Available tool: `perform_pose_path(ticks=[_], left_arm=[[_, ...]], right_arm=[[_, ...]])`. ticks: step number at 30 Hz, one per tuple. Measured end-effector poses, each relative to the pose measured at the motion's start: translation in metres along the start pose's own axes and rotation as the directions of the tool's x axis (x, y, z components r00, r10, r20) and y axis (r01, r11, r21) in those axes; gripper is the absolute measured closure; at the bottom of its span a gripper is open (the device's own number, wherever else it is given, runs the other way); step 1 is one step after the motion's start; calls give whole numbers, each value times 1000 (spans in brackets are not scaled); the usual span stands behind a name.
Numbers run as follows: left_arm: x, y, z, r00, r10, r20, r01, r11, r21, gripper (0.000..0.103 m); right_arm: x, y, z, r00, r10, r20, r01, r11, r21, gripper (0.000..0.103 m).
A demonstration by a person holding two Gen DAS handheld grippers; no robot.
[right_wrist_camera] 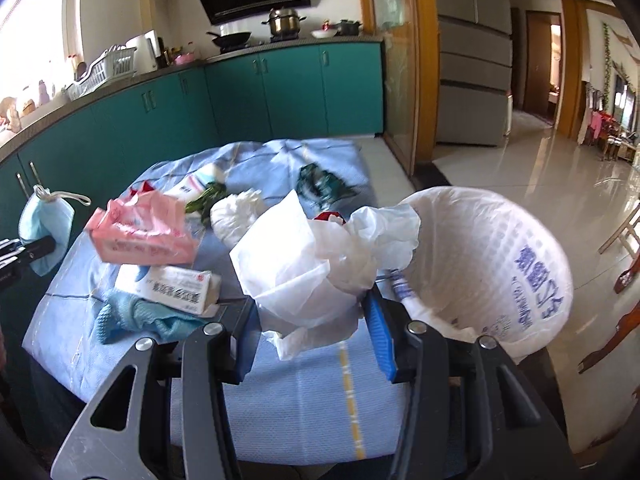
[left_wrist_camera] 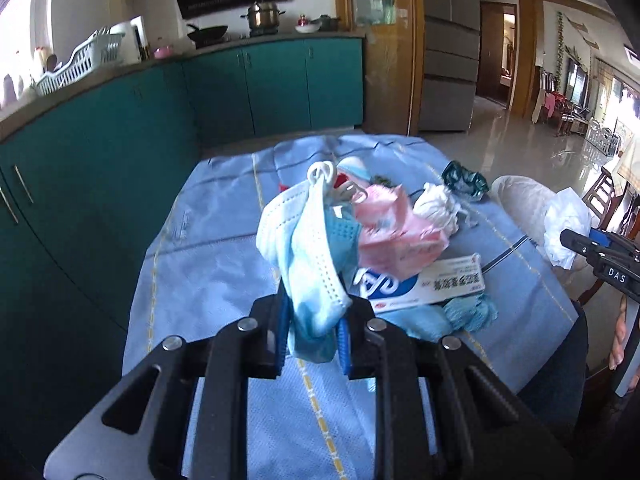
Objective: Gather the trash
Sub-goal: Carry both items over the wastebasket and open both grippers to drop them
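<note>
My left gripper [left_wrist_camera: 314, 332] is shut on a blue and white face mask [left_wrist_camera: 308, 248] and holds it above the blue tablecloth [left_wrist_camera: 208, 256]; it also shows in the right wrist view [right_wrist_camera: 44, 220]. My right gripper [right_wrist_camera: 312, 312] holds crumpled white tissue and plastic [right_wrist_camera: 304, 264] between its jaws, beside the trash bin lined with a white bag [right_wrist_camera: 500, 264]. On the cloth lie a pink tissue pack [right_wrist_camera: 144, 232], a white medicine box [right_wrist_camera: 168, 284], a white paper wad [right_wrist_camera: 236, 212], a dark green wrapper [right_wrist_camera: 324, 186] and a light blue knitted cloth [right_wrist_camera: 136, 316].
Teal kitchen cabinets [right_wrist_camera: 280, 92] run along the left and back, with pots on the counter. Wooden chairs [right_wrist_camera: 624, 272] stand at the right on a glossy tiled floor. A grey fridge [right_wrist_camera: 472, 80] stands behind the bin.
</note>
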State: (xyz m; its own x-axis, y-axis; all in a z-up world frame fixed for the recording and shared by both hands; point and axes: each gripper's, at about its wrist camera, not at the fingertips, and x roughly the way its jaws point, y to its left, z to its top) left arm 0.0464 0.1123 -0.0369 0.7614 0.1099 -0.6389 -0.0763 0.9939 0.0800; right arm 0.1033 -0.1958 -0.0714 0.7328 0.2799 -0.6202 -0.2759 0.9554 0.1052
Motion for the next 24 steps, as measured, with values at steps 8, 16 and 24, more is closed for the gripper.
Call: perform_pose_path(ticks=[8, 16, 24], left_arm=[[-10, -57, 30, 996, -27, 81, 18, 994, 110, 81], [5, -114, 53, 977, -183, 111, 164, 974, 158, 81], [64, -185, 68, 942, -334, 6, 329, 931, 161, 81]], right_arm=[[-14, -36, 4, 996, -84, 41, 82, 996, 47, 56], [-21, -82, 2, 985, -163, 59, 155, 981, 117, 56], [5, -144, 15, 967, -254, 32, 242, 947, 211, 56]])
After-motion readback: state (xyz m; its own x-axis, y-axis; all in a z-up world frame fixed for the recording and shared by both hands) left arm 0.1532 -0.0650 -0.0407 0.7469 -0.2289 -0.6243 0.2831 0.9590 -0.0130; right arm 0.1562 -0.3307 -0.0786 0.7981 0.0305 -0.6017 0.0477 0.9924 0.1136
